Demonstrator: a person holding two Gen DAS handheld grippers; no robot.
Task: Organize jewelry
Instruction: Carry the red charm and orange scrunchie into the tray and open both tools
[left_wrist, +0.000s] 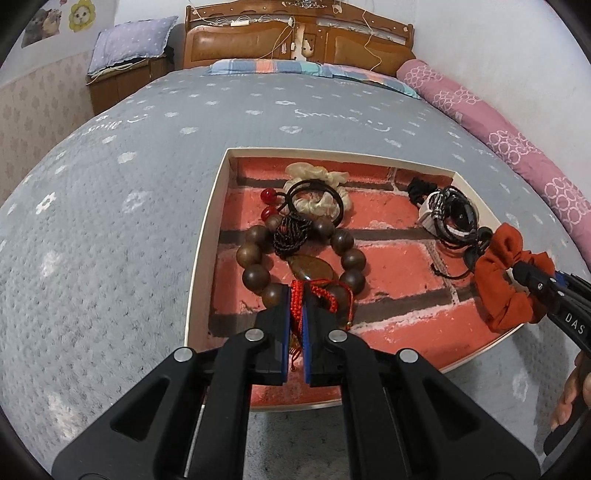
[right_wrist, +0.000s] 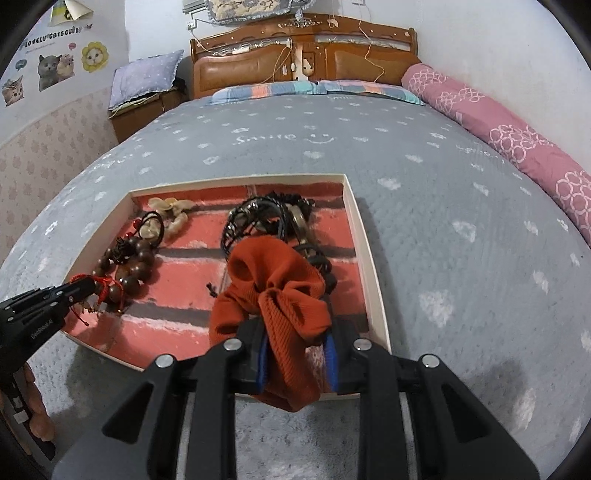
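A shallow white box (left_wrist: 207, 236) with a red brick-print floor lies on the bed; it also shows in the right wrist view (right_wrist: 369, 258). My left gripper (left_wrist: 296, 295) is shut on a red braided cord bracelet (left_wrist: 321, 291) above a brown wooden bead bracelet (left_wrist: 255, 254) in the box's left part. My right gripper (right_wrist: 295, 343) is shut on an orange scrunchie (right_wrist: 280, 295), seen also in the left wrist view (left_wrist: 506, 288), over the box's near right part. A cream scrunchie (left_wrist: 317, 177), a black hair tie (left_wrist: 314, 199) and a tangle of black cords with a watch (left_wrist: 447, 214) lie in the box.
The box sits on a grey patterned bedspread (left_wrist: 110, 221). A pink bolster (left_wrist: 517, 136) lies along the right side. A wooden headboard (right_wrist: 303, 51) and a striped pillow (right_wrist: 295, 90) are at the far end. A nightstand with a purple pillow (right_wrist: 144, 77) stands at far left.
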